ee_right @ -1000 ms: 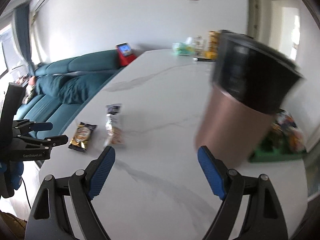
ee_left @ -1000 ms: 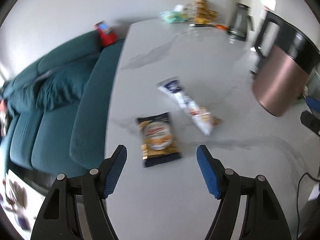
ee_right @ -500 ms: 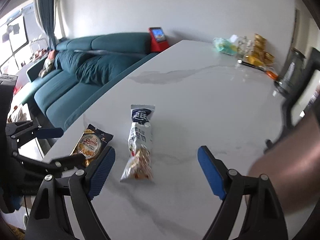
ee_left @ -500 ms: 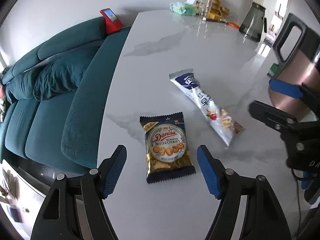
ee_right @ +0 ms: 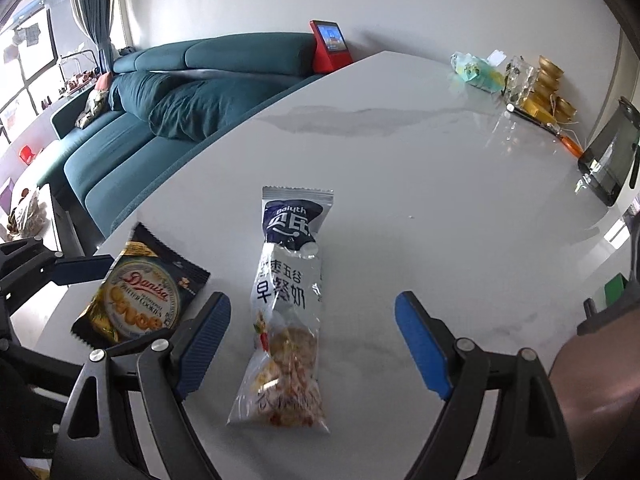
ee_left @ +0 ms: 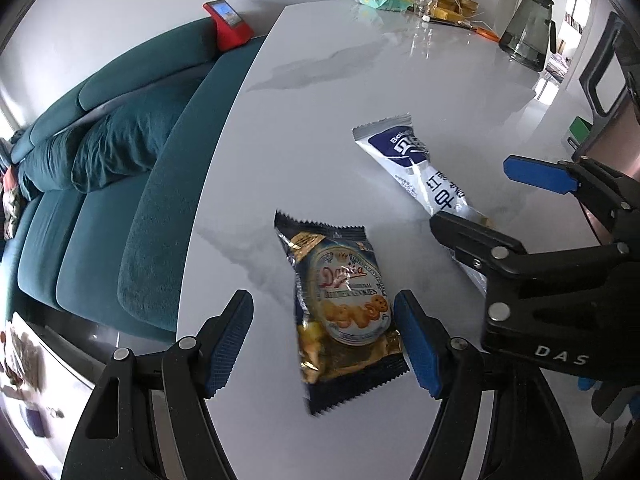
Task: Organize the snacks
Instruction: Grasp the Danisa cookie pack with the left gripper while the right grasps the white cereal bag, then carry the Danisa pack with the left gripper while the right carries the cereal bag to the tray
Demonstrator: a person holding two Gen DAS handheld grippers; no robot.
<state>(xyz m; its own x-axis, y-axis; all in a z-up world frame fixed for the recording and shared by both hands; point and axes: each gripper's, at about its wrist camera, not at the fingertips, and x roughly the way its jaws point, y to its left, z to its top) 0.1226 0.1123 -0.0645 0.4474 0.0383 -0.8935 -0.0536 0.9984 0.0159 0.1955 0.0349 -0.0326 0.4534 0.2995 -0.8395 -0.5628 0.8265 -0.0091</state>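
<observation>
Left gripper (ee_left: 323, 338): jaws apart, blue pads on either side of the cookie packet, the right pad at its edge, the left pad clear of it; nothing clamped.
Right gripper (ee_right: 312, 346): jaws wide apart, straddling the lower half of the long cereal pouch, neither pad touching it.
Cookie packet (ee_left: 344, 308): dark wrapper with a gold round label, lying flat near the table's near edge, just left of the pouch.
Cereal pouch (ee_right: 286, 312): white and navy at the top, clear at the bottom with flakes showing, flat on the table, lengthwise away from the right camera.
Spacing: packet and pouch near each other, not touching.
Table (ee_right: 400, 152): pale marble top.
Far end of table: gold tins (ee_right: 550, 88), a green pack, a dark glass jug (ee_left: 526, 34).
Copper-coloured bin (ee_right: 592, 396): at the right edge, partly cut off.
Sofa (ee_left: 100, 160): teal, along the table's left side, red device (ee_right: 327, 46) on its back.
</observation>
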